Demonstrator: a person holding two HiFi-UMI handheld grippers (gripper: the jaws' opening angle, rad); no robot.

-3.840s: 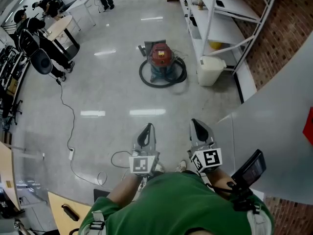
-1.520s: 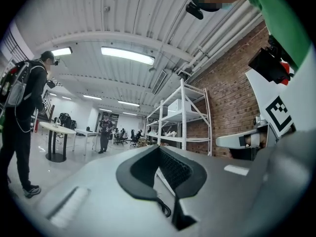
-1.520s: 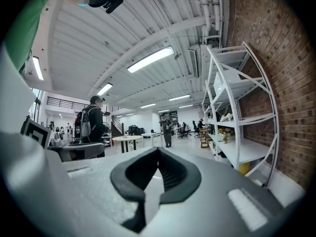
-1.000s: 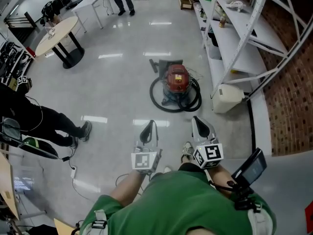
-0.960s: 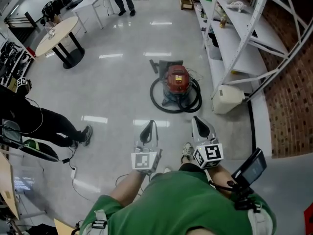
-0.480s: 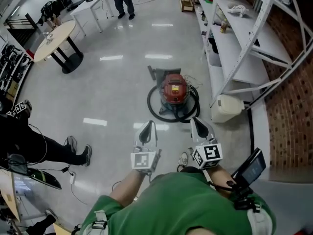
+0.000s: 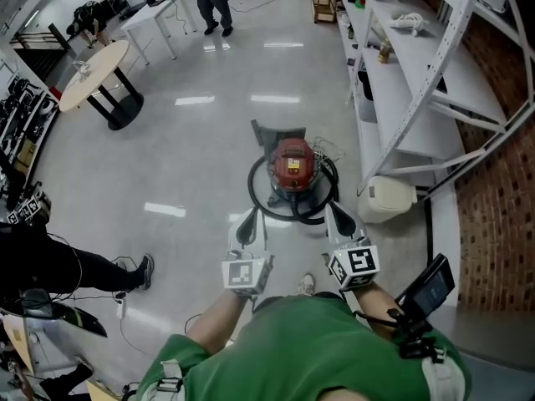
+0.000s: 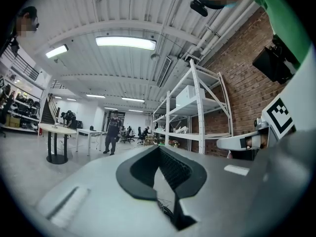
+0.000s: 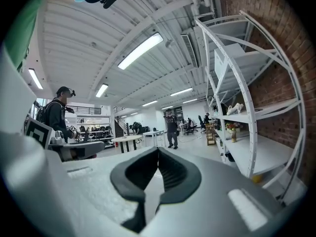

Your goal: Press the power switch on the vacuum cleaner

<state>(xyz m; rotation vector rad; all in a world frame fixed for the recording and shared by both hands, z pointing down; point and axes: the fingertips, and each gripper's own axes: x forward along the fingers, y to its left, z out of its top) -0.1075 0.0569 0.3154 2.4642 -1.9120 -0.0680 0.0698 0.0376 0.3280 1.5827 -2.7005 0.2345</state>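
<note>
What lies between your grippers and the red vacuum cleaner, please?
In the head view, only the black hose coiled round the vacuum cleaner separates it from the left gripper and right gripper.

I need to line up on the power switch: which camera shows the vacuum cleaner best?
The head view: the vacuum cleaner stands on the floor, hose coiled round it, just ahead. Neither gripper view shows it; both look out at shelving and ceiling.

One vacuum cleaner (image 7: 292,164), one round table (image 7: 90,67), one white bin (image 7: 388,199), two tongs: left tongs (image 7: 251,217), right tongs (image 7: 339,215).
</note>
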